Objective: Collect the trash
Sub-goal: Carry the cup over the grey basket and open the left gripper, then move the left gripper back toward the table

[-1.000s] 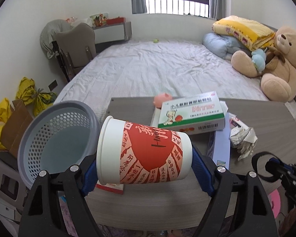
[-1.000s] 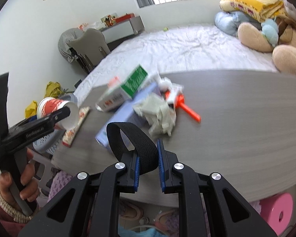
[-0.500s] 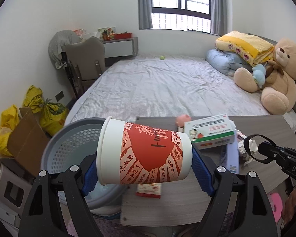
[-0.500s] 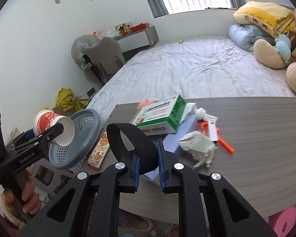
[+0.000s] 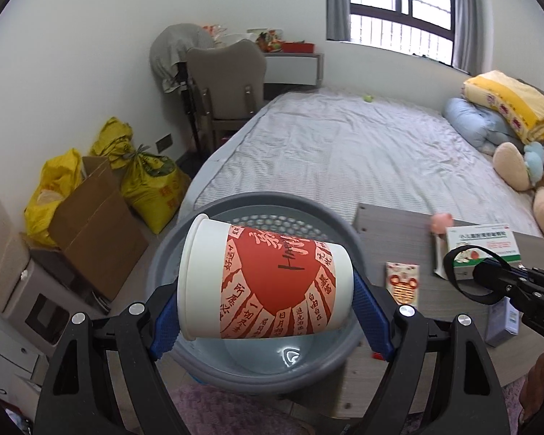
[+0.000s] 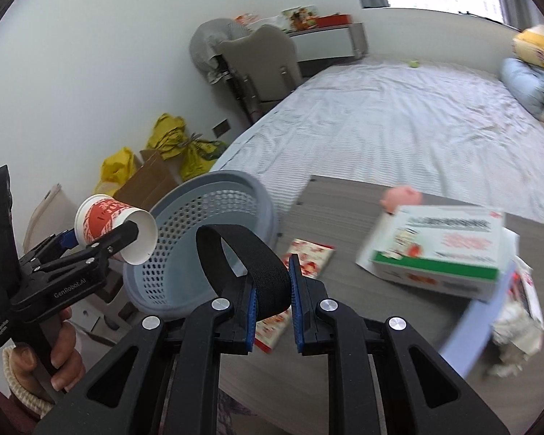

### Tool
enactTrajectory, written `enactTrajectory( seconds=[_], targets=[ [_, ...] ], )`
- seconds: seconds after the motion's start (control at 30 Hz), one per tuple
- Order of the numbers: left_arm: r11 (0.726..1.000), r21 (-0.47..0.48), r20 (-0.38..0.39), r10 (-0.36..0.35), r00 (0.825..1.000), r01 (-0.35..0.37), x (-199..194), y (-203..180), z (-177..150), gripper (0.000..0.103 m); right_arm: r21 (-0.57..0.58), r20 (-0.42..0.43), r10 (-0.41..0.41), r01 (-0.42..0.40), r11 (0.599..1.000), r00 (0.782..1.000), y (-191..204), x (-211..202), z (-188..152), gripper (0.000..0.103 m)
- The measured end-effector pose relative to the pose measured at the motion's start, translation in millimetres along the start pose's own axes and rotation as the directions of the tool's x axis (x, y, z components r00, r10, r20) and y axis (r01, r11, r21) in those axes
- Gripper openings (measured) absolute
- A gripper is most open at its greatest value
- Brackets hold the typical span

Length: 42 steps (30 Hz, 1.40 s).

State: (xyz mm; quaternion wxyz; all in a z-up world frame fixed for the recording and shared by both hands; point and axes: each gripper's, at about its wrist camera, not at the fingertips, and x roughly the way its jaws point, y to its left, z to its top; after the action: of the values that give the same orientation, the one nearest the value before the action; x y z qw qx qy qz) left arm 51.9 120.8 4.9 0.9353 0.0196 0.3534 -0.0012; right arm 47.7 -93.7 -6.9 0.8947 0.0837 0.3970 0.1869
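A red and white paper cup (image 5: 268,282) lies sideways between the blue pads of my left gripper (image 5: 266,315), which is shut on it. The cup hangs over the mouth of a grey perforated basket (image 5: 272,197) standing off the table's left end. In the right wrist view the cup (image 6: 105,224) and left gripper (image 6: 101,243) sit beside the basket's (image 6: 235,177) left rim. My right gripper (image 6: 273,304) is shut on a black strap loop (image 6: 250,253), above the table's left edge. On the table (image 6: 344,297) lie a red packet (image 6: 308,257), a green and white medicine box (image 6: 439,246) and crumpled paper (image 6: 515,326).
A pink toy pig (image 6: 402,195) stands at the table's far edge, with the bed (image 5: 344,152) behind it. Left of the basket are a cardboard box (image 5: 94,221), yellow bags (image 5: 148,181) and white drawers (image 5: 3,264). A chair (image 5: 225,79) stands by the wall.
Both grippers have swung left, away from the table's middle. The cup was over the table edge and now hangs over the basket. Both grips are unchanged.
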Motion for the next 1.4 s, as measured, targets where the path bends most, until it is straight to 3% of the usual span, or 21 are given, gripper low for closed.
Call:
enactTrajectory(
  seconds=[0.2, 0.43, 0.9, 1.0, 1.07, 1.4],
  targets=[
    [0.999, -0.034, -0.024, 0.033, 0.999, -0.034, 19.6, 28.4, 1.0, 0.079, -0.066, -0.050, 0.024, -0.028, 0.997, 0.998, 38.0, 51.4, 19.7, 0.015],
    [0.996, -0.066, -0.070, 0.049, 0.996, -0.054, 41.9, 45.6, -6.8, 0.079, -0.084, -0.102, 0.031, -0.040, 0.996, 0.994, 54.7, 96.3, 29.0, 0.015],
    [0.991, -0.118, -0.102, 0.055, 0.993, -0.067, 54.0, 62.2, -11.9, 0.080, -0.125, -0.150, 0.009, -0.028, 0.992, 0.989, 72.9, 132.2, 32.8, 0.016],
    [0.990, -0.123, -0.103, 0.057, 0.993, -0.069, 53.2, 63.6, -12.1, 0.086, -0.143, -0.144, -0.001, -0.020, 0.990, 0.990, 75.5, 130.5, 32.6, 0.026],
    [0.989, -0.124, -0.103, 0.070, 0.992, -0.082, 52.5, 64.7, -12.8, 0.091, -0.141, -0.132, 0.001, -0.020, 0.990, 0.991, 76.3, 127.1, 32.2, 0.043],
    [0.986, -0.140, -0.113, 0.079, 0.990, -0.095, 49.3, 71.7, -15.1, 0.093, -0.141, -0.107, -0.012, -0.003, 0.990, 0.994, 74.9, 117.4, 31.3, 0.053]
  ],
)
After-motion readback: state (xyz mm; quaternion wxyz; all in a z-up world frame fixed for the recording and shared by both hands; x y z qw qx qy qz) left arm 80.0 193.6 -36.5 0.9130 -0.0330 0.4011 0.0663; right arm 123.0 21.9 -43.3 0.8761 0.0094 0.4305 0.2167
